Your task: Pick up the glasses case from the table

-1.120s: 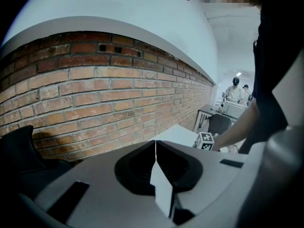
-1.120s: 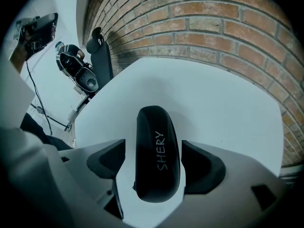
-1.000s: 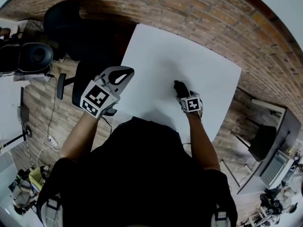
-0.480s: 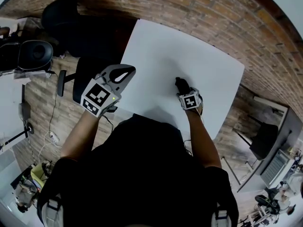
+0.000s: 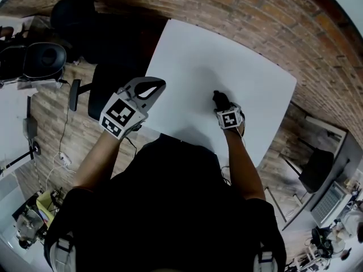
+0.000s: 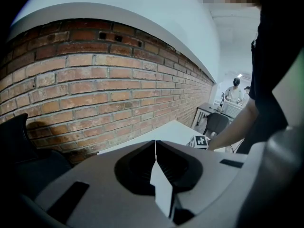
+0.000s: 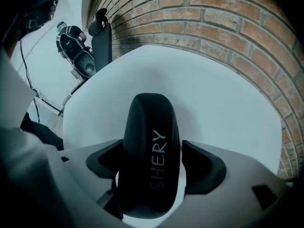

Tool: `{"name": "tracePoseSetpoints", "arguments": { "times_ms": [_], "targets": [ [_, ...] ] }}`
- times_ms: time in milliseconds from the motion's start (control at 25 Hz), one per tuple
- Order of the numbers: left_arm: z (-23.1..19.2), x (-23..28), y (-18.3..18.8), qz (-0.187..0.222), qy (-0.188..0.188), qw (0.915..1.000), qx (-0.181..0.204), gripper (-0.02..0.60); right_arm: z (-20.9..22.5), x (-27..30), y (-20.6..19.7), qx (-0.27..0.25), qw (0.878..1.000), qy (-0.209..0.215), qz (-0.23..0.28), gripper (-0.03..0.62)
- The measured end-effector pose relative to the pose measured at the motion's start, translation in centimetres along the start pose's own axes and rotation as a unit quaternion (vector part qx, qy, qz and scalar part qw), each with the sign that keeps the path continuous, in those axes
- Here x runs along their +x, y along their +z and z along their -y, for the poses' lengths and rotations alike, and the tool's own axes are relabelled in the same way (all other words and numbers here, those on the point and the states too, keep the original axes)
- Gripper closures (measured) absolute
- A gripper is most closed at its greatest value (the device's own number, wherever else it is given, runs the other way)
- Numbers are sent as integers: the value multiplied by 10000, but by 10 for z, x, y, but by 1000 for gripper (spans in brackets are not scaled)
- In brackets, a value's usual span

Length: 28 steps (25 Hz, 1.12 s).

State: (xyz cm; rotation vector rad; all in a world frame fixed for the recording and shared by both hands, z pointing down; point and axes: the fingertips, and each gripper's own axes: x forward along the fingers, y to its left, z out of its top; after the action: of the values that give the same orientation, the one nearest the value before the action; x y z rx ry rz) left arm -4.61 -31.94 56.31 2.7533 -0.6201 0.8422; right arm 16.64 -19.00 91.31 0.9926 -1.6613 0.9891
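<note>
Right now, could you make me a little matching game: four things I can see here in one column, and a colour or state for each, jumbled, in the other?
Things:
1. left gripper
2. right gripper
3. glasses case
4. table

Colours or states:
A. white, next to brickwork
B. black, with pale lettering on it
C. jaws closed together, nothing held
D. jaws clamped on a black thing

Right pairs: 1-C, 2-D, 3-B, 4-A.
</note>
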Motion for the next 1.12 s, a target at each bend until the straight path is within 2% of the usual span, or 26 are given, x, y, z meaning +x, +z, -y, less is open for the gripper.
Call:
{"name": "tracePoseSetpoints", "arguments": {
  "times_ms": [680,1120],
  "targets": [
    [5,2,-4,-49,-63,10000,-7,568,0,4,-3,-128,9997,-86,-174,230],
    [10,-7,-2,-20,-44,10000,8,569,-10,2,-10,-172,9997,77,-176,241]
  ]
}}
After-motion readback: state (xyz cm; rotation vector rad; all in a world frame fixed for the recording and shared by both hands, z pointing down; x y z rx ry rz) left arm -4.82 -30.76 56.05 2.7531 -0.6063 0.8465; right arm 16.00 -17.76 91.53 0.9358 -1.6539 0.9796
